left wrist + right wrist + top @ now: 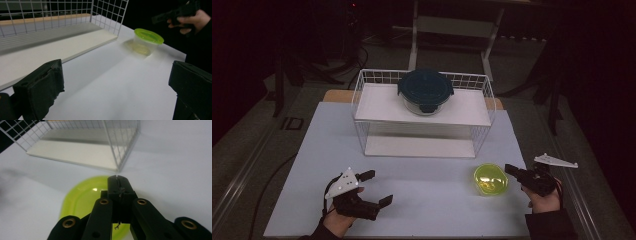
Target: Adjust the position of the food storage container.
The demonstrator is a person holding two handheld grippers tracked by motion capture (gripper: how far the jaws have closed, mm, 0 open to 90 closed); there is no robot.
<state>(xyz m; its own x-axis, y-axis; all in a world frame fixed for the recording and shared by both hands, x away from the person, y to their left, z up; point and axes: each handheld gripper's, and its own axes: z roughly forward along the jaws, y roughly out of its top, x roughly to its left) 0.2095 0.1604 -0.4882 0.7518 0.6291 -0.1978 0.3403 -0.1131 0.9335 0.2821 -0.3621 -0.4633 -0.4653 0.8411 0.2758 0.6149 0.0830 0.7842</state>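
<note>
A small clear tub with a lime-green lid (490, 179) stands on the white table at the front right, also seen in the left gripper view (147, 37). My right gripper (508, 169) hovers just right of it and points at it, jaws pressed together with nothing between them. In the right gripper view the shut tips (117, 180) sit over the green lid (82, 195). My left gripper (378, 188) rests low at the front left, jaws wide apart and empty (117, 82). The right gripper (160, 18) also appears far off in the left gripper view.
A white wire rack (362, 107) with two shelves stands at the middle back of the table. A round glass container with a dark blue lid (426, 90) sits on its top shelf. The lower shelf (417, 146) is bare. The table edges drop to a dark floor.
</note>
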